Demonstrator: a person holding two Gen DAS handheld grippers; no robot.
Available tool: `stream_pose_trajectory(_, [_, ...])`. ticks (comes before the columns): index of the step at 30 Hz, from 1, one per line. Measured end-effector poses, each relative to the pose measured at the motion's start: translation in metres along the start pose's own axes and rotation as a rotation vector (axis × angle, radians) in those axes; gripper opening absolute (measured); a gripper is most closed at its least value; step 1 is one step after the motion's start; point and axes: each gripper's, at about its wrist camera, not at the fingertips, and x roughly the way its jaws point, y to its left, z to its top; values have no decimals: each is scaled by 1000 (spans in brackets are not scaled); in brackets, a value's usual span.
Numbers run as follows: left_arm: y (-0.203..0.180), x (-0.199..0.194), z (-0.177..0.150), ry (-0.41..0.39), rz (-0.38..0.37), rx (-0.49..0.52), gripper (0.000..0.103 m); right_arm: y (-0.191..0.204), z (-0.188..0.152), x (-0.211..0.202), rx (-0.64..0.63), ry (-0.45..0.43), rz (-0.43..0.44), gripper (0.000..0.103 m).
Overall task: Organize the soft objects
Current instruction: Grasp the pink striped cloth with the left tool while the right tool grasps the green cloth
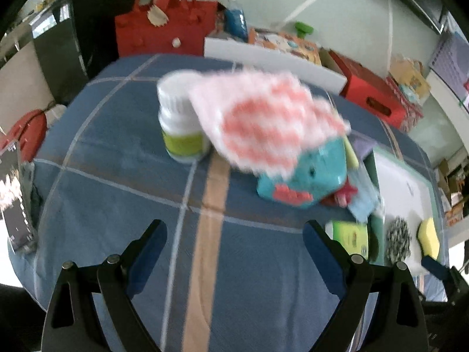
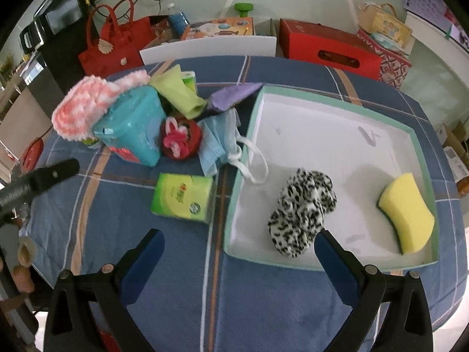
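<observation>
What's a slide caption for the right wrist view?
Open right tongs face tray holding spotted plush and yellow sponge.

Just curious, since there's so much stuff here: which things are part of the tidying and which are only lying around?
Job: tray, leopard scrunchie, yellow sponge, pink fuzzy sock, blue cloth.

Lying about: white bottle, tissue pack, red bag.

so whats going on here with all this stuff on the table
A person is sorting soft things into a shallow white box on a blue checked cloth. A spotted black-and-white fluffy piece and a yellow sponge already lie in the box. Both tools are open and hold nothing: the left tool faces the pile where a pink-and-white fuzzy sock drapes over a teal pack, and the right tool hovers by the box's near edge.
</observation>
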Motion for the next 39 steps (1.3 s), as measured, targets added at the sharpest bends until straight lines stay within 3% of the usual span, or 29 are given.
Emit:
stream_pose_trajectory(13, [14,9,47,-7,-49,-22,94,17,31,14,-53,-12,38,103])
stream_pose_trajectory(24, [19,3,69,-61,-44,-8,93,37,86,27,-140,-76,64,103])
stream_pose_trajectory(28, [22,6,73,-65,-51,-11,93,50,100,41,-209,-74,34,90])
stream_pose_trajectory(33, [23,10,75,-63,-64,-10,93,65,108,58,-290,-64,12,83])
stream_pose_trajectory(39, [24,15,78,-60,-83,-13,87,70,112,72,-328,-66,3,64])
